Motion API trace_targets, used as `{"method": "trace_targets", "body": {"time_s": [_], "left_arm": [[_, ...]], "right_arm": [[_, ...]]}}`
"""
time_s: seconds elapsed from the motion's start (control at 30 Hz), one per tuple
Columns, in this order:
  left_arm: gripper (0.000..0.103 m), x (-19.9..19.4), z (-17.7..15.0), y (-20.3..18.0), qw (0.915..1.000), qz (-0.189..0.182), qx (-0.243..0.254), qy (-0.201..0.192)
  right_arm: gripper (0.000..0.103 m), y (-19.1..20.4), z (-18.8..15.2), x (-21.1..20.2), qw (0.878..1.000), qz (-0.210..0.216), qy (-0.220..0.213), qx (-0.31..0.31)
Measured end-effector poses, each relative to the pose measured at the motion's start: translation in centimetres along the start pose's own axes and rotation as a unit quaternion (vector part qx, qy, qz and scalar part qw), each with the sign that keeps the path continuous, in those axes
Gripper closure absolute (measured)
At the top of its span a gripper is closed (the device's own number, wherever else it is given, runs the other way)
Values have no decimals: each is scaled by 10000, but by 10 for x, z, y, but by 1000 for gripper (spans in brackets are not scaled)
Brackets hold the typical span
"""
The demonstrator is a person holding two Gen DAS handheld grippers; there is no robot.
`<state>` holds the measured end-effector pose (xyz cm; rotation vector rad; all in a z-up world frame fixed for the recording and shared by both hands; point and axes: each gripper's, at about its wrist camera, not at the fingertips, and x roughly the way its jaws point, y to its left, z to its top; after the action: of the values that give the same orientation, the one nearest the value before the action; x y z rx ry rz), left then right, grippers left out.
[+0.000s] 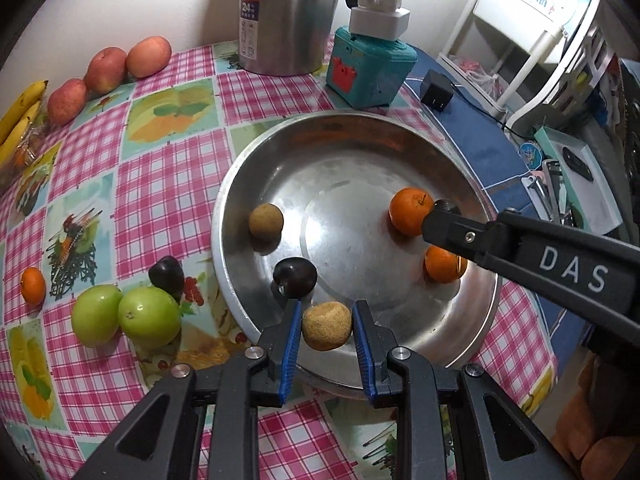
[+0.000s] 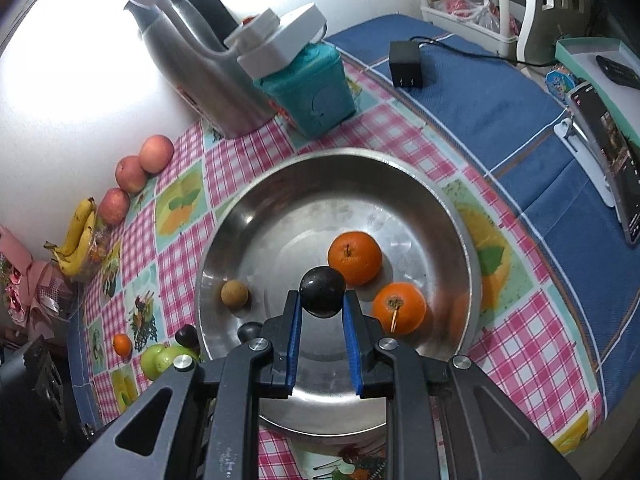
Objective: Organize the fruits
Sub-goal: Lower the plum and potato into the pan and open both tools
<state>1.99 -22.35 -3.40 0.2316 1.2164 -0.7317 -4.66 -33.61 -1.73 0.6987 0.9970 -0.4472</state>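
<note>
A wide steel bowl point(image 1: 352, 184) point(image 2: 288, 224) sits on the checked tablecloth. Over its near rim my left gripper point(image 1: 326, 306) is shut on a rough brown fruit point(image 1: 327, 326). My right gripper point(image 2: 322, 298) is shut on a dark plum point(image 2: 322, 292), hanging above the bowl beside two oranges point(image 2: 354, 257) point(image 2: 399, 307). The left wrist view shows that right gripper point(image 1: 440, 212) coming in from the right with the plum point(image 1: 447, 205) at its tip. Inside the bowl also lie a smooth brown fruit point(image 1: 266, 222) point(image 2: 235, 294) and another dark plum point(image 1: 295, 277).
Left of the bowl lie two green apples point(image 1: 97, 315) point(image 1: 149, 316), a dark plum point(image 1: 167, 274) and a small orange point(image 1: 33, 285). Red apples point(image 1: 107, 69) and bananas point(image 1: 20, 120) line the wall. A steel thermos point(image 1: 288, 16) and a teal box point(image 1: 368, 68) stand behind the bowl.
</note>
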Motion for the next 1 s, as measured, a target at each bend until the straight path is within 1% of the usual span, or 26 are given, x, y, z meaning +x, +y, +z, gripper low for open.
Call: {"method": "trace_targets", "body": {"time_s": [0.3, 1.0], "left_arm": [[75, 4, 0, -1, 10000, 6, 22, 72], [74, 11, -1, 0, 9998, 15, 4, 188]], "right_arm": [[82, 4, -4, 10, 9997, -42, 208, -82], [81, 5, -8, 26, 9986, -173, 486, -101]]}}
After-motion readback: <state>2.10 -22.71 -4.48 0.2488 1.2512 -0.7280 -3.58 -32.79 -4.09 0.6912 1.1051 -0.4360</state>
